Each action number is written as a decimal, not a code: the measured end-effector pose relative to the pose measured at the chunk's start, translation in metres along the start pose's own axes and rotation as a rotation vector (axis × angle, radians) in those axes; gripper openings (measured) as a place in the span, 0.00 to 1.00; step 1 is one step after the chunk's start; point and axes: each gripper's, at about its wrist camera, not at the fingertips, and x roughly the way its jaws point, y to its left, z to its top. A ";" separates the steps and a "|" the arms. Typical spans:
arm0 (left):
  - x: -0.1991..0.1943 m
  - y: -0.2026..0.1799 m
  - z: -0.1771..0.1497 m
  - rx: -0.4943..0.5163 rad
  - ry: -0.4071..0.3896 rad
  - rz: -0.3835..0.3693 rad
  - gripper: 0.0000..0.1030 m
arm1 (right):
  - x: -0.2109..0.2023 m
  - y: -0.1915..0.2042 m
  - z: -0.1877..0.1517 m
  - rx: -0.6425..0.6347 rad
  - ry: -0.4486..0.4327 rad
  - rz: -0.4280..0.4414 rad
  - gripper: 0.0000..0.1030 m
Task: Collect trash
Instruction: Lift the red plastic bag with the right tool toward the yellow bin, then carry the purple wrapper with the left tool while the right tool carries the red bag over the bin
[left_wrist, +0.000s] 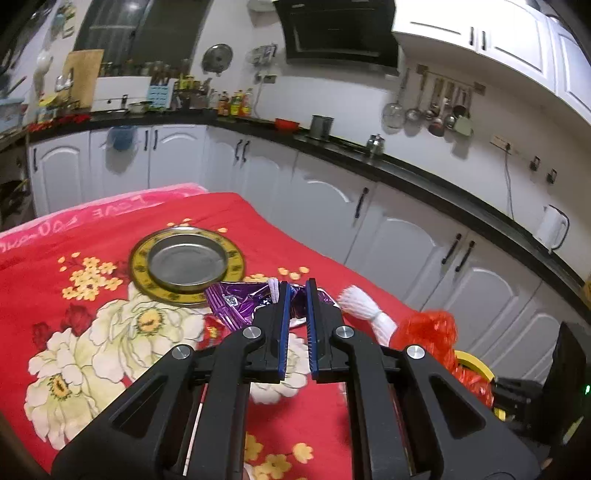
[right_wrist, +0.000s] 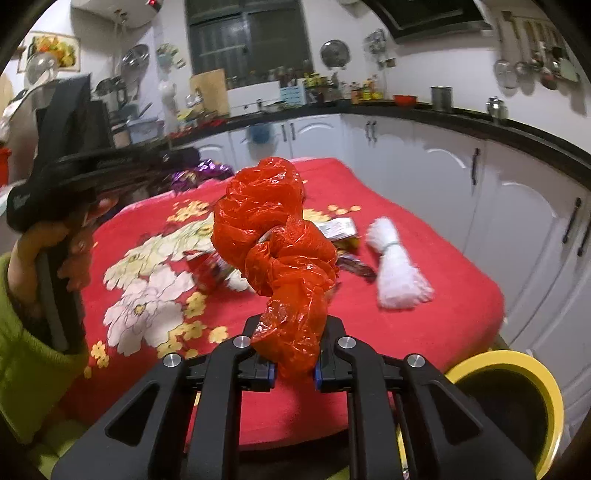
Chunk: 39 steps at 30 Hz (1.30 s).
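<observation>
Two hand-held grippers work over a surface draped in a red floral cloth (left_wrist: 122, 229), each carrying one piece of trash.

Left wrist view: the left hand-held gripper (left_wrist: 297, 291) has its blue-edged fingers drawn nearly together on a crinkled purple foil wrapper (left_wrist: 236, 302), which sits just in front of a round metal dish with a yellow patterned rim (left_wrist: 186, 260). Only a thin fold appears to be caught, so the slick foil could slide free. A white bundle of string (left_wrist: 364, 312) lies to the right of the dish.

Right wrist view: the right hand-held gripper (right_wrist: 293, 363) is clamped on the lower end of a crumpled red plastic bag (right_wrist: 275, 236), which stands up above the fingers. A yellow-rimmed bin (right_wrist: 517, 402) waits at the lower right. The top-heavy bag could flop or snag short of that rim. More wrappers (right_wrist: 341, 227) lie behind the bag.
</observation>
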 end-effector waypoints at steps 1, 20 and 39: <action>0.000 -0.004 -0.001 0.004 0.000 -0.006 0.04 | -0.004 -0.004 0.001 0.007 -0.007 -0.009 0.13; 0.001 -0.073 -0.018 0.112 0.024 -0.137 0.04 | -0.052 -0.057 0.002 0.111 -0.095 -0.152 0.13; 0.016 -0.134 -0.047 0.203 0.088 -0.255 0.04 | -0.084 -0.101 -0.016 0.175 -0.103 -0.258 0.13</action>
